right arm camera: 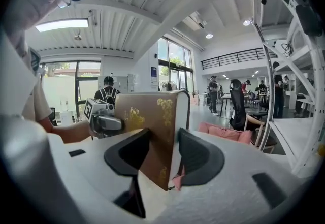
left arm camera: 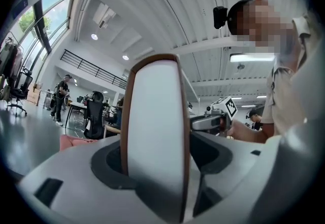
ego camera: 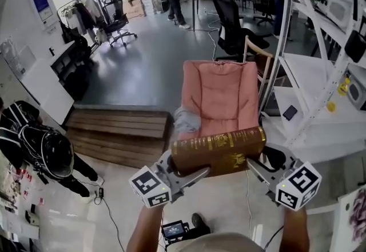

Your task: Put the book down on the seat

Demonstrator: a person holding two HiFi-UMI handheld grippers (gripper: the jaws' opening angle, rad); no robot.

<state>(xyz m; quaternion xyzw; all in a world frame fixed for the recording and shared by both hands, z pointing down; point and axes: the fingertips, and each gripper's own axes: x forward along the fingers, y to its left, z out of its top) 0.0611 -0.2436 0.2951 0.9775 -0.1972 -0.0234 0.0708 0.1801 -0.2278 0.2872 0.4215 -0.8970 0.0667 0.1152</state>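
A thick brown book [ego camera: 219, 150] with gold print hangs level in the air, spine toward me, just in front of the pink-cushioned seat [ego camera: 220, 96]. My left gripper [ego camera: 191, 175] is shut on its left end and my right gripper [ego camera: 256, 168] on its right end. In the left gripper view the book's white page edge [left arm camera: 155, 131] fills the gap between the jaws, with the pink seat [left arm camera: 76, 141] low at the left. In the right gripper view the book's gold-stamped cover [right arm camera: 147, 121] sits clamped between the dark pads [right arm camera: 200, 157], and the seat [right arm camera: 226, 134] lies beyond.
A low wooden platform [ego camera: 120, 134] lies left of the seat. A white shelf rack [ego camera: 320, 79] stands close on its right, and a black office chair [ego camera: 231, 22] behind it. A person with a backpack [ego camera: 40, 151] stands at the left; other people are far back.
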